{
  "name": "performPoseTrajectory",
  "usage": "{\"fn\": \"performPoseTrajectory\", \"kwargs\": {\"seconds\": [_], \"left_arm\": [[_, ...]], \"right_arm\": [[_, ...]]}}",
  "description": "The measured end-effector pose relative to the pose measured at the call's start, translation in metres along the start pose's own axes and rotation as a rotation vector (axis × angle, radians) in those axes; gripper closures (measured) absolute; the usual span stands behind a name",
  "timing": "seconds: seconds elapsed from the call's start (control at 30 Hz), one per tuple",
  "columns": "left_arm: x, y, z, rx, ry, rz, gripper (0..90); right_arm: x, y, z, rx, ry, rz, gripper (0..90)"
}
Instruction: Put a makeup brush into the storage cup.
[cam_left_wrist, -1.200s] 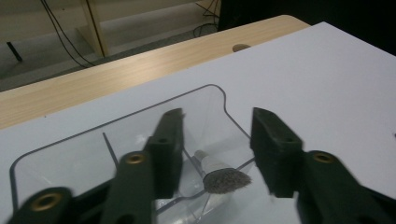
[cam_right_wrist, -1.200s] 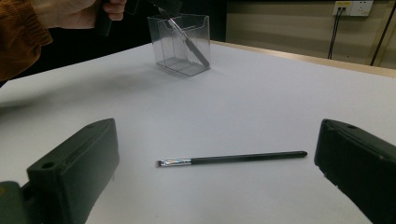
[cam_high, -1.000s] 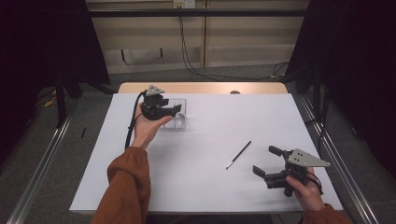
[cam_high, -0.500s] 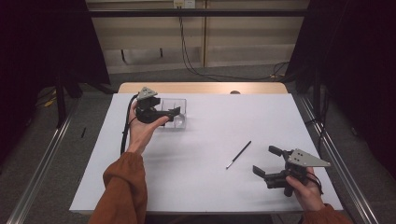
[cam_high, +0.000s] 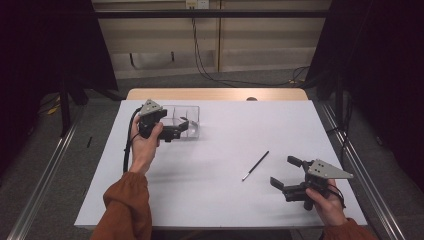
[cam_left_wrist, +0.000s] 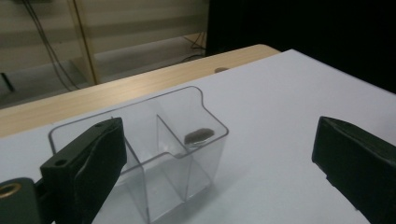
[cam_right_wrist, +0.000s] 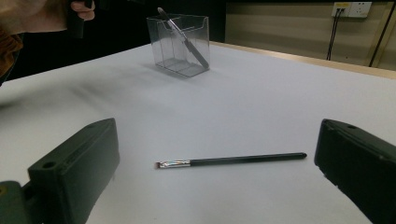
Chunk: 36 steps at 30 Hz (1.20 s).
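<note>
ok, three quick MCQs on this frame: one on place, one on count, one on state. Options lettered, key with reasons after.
1. Where does the loose brush lie?
A. in the clear organizer
B. flat on the white table, ahead of the right gripper
C. on the floor

2. How many brushes are there in all?
A. one
B. two
C. four

3. How do the right gripper jaws stand?
A. open, holding nothing
B. shut on the brush
C. shut on the organizer

Key: 1 B, it rests on the table between the open jaws in the right gripper view. 2 B, one lies loose and a second brush leans inside the organizer. 3 A, both jaws sit wide apart, brush untouched.
</note>
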<state>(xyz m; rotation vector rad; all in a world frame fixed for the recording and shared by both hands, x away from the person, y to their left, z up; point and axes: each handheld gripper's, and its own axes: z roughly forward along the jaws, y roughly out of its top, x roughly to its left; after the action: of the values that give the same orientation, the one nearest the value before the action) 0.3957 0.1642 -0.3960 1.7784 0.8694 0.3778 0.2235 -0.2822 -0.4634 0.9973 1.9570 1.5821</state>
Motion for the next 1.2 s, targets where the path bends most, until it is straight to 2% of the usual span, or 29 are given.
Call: {"fn": "performPoseTrajectory", "kwargs": {"seconds": [0.07,0.17,0.27,0.3,0.33,0.4,0.5,0.53,0.67,0.7,0.87,1.03,1.1,1.2], "left_arm": [[0.0,-0.003,-0.002,-0.008,0.029,0.016,3.2],[0.0,-0.008,-0.007,-0.014,0.027,0.012,3.4],[-0.002,-0.012,-0.014,-0.007,0.012,0.042,4.6],[-0.002,-0.014,-0.017,-0.006,0.022,0.054,4.6],[-0.002,-0.016,-0.019,-0.009,0.028,0.048,4.7],[-0.001,-0.02,-0.024,-0.011,0.02,0.055,4.9],[-0.003,-0.026,-0.029,-0.022,0.032,0.059,4.9],[-0.003,-0.027,-0.031,-0.023,0.036,0.074,4.9],[-0.009,-0.032,-0.043,-0.043,0.046,0.062,5.4],[-0.009,-0.033,-0.046,-0.042,0.051,0.076,5.3],[-0.011,-0.04,-0.057,-0.046,0.056,0.062,4.2],[-0.012,-0.049,-0.066,-0.059,0.056,0.036,4.2],[-0.013,-0.054,-0.069,-0.048,0.064,0.042,4.0],[-0.014,-0.06,-0.073,-0.062,0.073,0.036,3.7]], "right_arm": [[0.0,0.0,0.0,0.002,-0.003,0.0,0.0],[0.0,0.0,0.0,0.002,-0.001,0.0,0.0],[0.0,0.0,0.0,0.001,-0.002,0.002,0.0],[0.0,0.0,0.0,0.003,-0.002,0.001,0.0],[0.0,0.0,0.0,0.003,-0.001,0.001,0.0],[0.0,0.0,0.0,0.002,-0.001,-0.001,0.0],[0.0,0.0,0.001,0.002,-0.002,-0.001,0.0],[0.0,0.0,0.001,0.002,-0.002,0.0,0.0],[0.0,0.0,0.001,0.001,-0.003,0.0,0.0],[0.0,0.0,0.001,0.002,-0.003,0.0,0.0],[0.0,0.0,0.001,0.002,-0.004,-0.001,0.0],[0.0,0.0,0.001,0.001,-0.004,0.001,0.0],[-0.001,0.0,0.0,0.003,-0.003,0.002,0.0],[-0.001,0.0,0.001,0.004,-0.004,0.002,0.0]]}}
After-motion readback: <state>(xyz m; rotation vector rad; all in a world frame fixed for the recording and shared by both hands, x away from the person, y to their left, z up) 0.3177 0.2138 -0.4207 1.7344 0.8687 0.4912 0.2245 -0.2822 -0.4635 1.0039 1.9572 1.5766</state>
